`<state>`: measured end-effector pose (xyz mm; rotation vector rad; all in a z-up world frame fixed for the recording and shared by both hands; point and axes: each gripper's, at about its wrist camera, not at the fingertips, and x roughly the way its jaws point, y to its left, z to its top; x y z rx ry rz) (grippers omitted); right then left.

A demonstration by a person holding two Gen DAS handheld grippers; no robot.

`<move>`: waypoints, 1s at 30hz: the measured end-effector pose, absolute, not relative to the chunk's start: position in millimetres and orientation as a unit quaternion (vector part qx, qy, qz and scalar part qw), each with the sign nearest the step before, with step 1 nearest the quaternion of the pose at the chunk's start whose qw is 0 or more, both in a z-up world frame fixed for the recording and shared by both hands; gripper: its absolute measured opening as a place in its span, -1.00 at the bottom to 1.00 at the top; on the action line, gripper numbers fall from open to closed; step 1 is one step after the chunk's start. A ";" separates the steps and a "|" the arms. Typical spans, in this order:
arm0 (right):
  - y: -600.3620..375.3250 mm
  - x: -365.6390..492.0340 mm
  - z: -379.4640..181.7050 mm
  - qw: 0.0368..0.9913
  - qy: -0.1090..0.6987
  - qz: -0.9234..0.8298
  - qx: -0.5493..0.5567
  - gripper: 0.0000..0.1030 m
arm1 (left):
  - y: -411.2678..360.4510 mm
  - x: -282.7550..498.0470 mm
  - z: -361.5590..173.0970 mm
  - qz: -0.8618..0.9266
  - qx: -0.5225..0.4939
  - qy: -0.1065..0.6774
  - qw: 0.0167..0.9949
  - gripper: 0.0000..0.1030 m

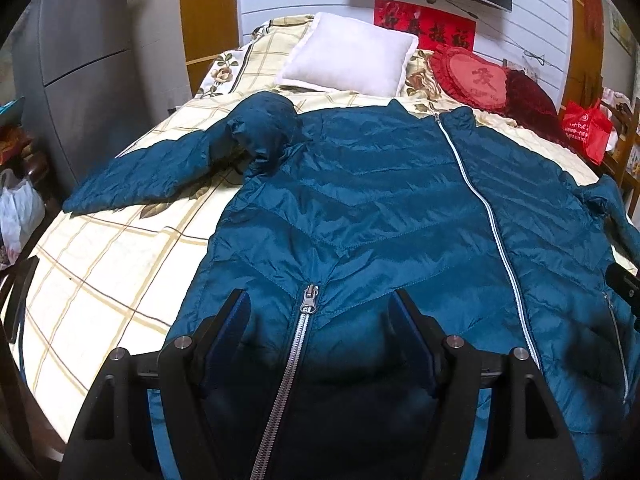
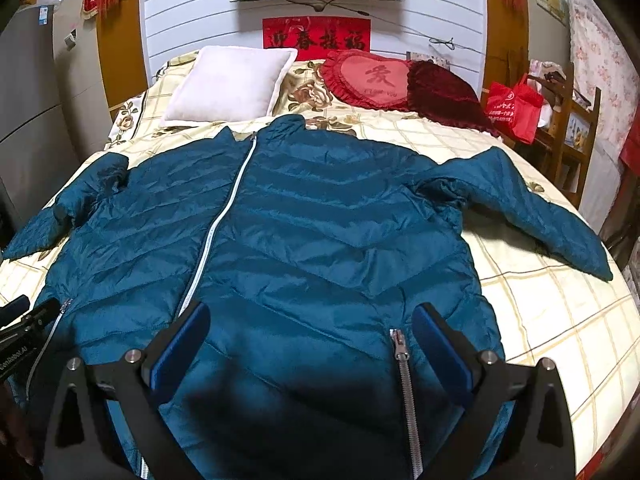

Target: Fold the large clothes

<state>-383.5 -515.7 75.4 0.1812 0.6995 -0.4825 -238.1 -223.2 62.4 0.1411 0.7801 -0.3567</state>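
Note:
A large teal puffer jacket (image 1: 380,208) lies spread front-up on the bed, zipped, collar toward the pillows; it also shows in the right wrist view (image 2: 320,232). Its left sleeve (image 1: 152,176) sticks out sideways, its right sleeve (image 2: 532,208) likewise. My left gripper (image 1: 320,308) is open over the jacket's lower left part, fingers either side of a pocket zipper (image 1: 308,304). My right gripper (image 2: 312,320) is open over the lower right part, next to the other pocket zipper (image 2: 400,348). Neither holds anything.
The bed (image 2: 540,300) has a cream checked cover. A white pillow (image 2: 232,84) and red heart cushions (image 2: 372,80) lie at its head. A red bag (image 2: 516,108) hangs on a wooden shelf at the right. A grey cabinet (image 1: 80,60) stands left.

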 end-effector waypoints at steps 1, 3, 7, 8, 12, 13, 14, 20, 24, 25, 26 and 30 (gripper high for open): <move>-515.7 -383.8 75.2 0.906 0.340 -0.235 0.087 0.99 | -223.0 -238.0 62.2 -0.173 0.068 0.378 0.907 0.06; -515.6 -383.9 73.8 0.906 0.340 -0.237 0.087 0.99 | -223.1 -237.6 61.9 -0.172 0.068 0.378 0.907 0.06; -516.7 -383.7 73.0 0.904 0.342 -0.241 0.083 0.99 | -223.7 -239.2 61.3 -0.170 0.071 0.374 0.909 0.06; -516.7 -383.4 72.6 0.904 0.344 -0.240 0.082 0.99 | -223.4 -239.3 61.5 -0.170 0.072 0.373 0.909 0.06; -516.6 -382.6 71.2 0.904 0.346 -0.234 0.095 0.99 | -223.0 -239.3 61.6 -0.172 0.072 0.372 0.909 0.06; -516.8 -382.3 71.1 0.902 0.350 -0.230 0.102 0.99 | -222.7 -239.2 61.6 -0.172 0.072 0.371 0.910 0.06; -516.8 -382.3 70.9 0.902 0.351 -0.230 0.102 0.99 | -222.6 -239.3 61.7 -0.173 0.072 0.371 0.910 0.06; -517.2 -381.0 67.9 0.907 0.337 -0.228 0.110 0.99 | -222.3 -239.2 61.9 -0.176 0.073 0.371 0.909 0.06; -517.3 -382.0 67.6 0.906 0.340 -0.229 0.107 0.99 | -221.9 -239.2 61.0 -0.175 0.071 0.373 0.909 0.06; -517.3 -381.7 67.2 0.905 0.341 -0.225 0.118 0.99 | -222.2 -239.1 60.6 -0.174 0.071 0.373 0.908 0.06; -517.4 -381.5 66.8 0.905 0.342 -0.223 0.120 0.99 | -222.4 -239.3 60.0 -0.174 0.071 0.374 0.908 0.06; -517.1 -381.9 66.2 0.905 0.343 -0.224 0.117 0.99 | -222.4 -240.3 58.7 -0.173 0.073 0.374 0.908 0.06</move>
